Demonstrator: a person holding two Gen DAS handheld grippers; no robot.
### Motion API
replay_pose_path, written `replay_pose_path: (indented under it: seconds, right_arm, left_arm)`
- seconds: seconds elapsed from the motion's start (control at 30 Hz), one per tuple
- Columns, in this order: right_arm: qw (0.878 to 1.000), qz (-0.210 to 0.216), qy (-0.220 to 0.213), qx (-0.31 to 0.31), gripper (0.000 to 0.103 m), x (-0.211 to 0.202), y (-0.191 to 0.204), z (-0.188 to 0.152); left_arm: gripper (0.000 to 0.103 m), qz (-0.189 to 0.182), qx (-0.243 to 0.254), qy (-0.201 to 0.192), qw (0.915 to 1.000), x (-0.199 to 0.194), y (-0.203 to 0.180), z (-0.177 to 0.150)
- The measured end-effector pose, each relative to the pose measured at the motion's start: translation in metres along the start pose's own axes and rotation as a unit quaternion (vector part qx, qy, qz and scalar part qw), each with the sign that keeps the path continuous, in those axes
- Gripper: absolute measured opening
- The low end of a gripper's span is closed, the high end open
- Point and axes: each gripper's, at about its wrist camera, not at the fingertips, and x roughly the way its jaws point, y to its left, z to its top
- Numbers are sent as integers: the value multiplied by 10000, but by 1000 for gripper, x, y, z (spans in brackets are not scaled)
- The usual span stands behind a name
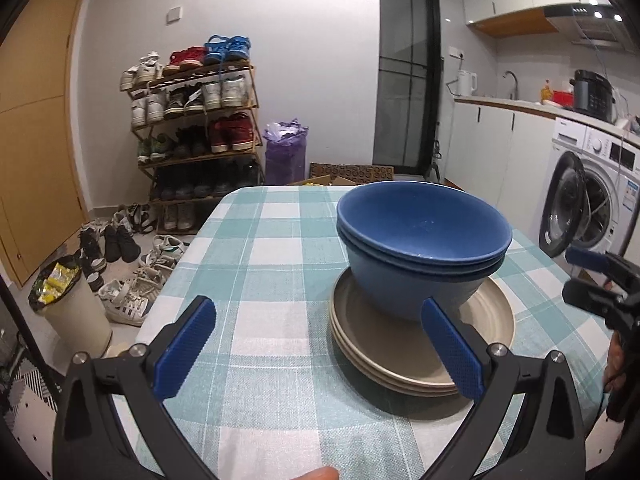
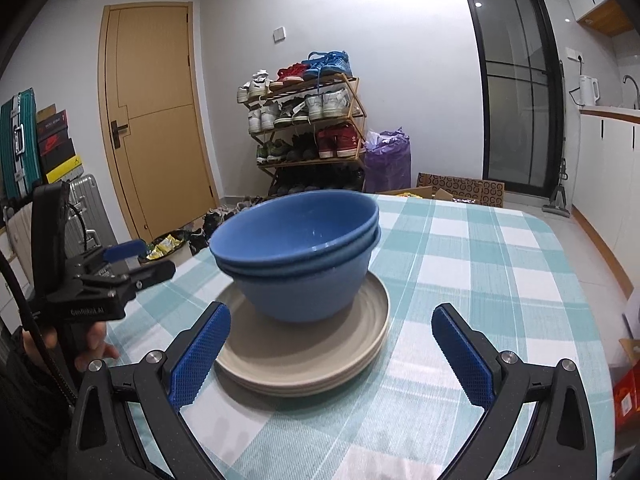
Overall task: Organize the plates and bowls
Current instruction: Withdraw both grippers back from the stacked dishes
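Note:
A stack of blue bowls [image 1: 420, 232] [image 2: 296, 240] rests upright on a stack of beige plates [image 1: 492, 312] [image 2: 372, 320] on the table with the teal-and-white checked cloth [image 1: 260, 248] [image 2: 480, 264]. My left gripper [image 1: 318, 308] is open, low over the cloth on the near left of the stack, its right finger in front of the plates' rim. My right gripper [image 2: 330, 320] is open on the near right, the plates' front rim showing between its fingers, apart from them. Each gripper shows at the edge of the other's view: right gripper [image 1: 576, 276], left gripper [image 2: 152, 260].
The table's left edge drops to a floor with loose shoes [image 1: 124, 248] and a waste bin [image 1: 76, 316]. A shoe rack [image 1: 196, 120] stands by the far wall. A washing machine with its door open [image 1: 592, 208] is at the right, and cardboard boxes [image 2: 460, 190] lie beyond the far edge.

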Motion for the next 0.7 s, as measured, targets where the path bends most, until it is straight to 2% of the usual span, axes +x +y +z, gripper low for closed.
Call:
replay_pose_path:
  seconds: [0.17,0.33,0.7]
  right_arm:
    - [9998,190,-62,64,102,-5,2,-14]
    - [9986,465,-142,226,102,-10,3,-22]
    - [9990,263,-367,26,102,-18,12,-28]
  left_arm:
    - [103,169,49,-26,9998,2,-3,-10]
    - [103,155,-58,-28,9999,3,-3,-18]
    - [103,157,100,-128,9997,1,-17,-29]
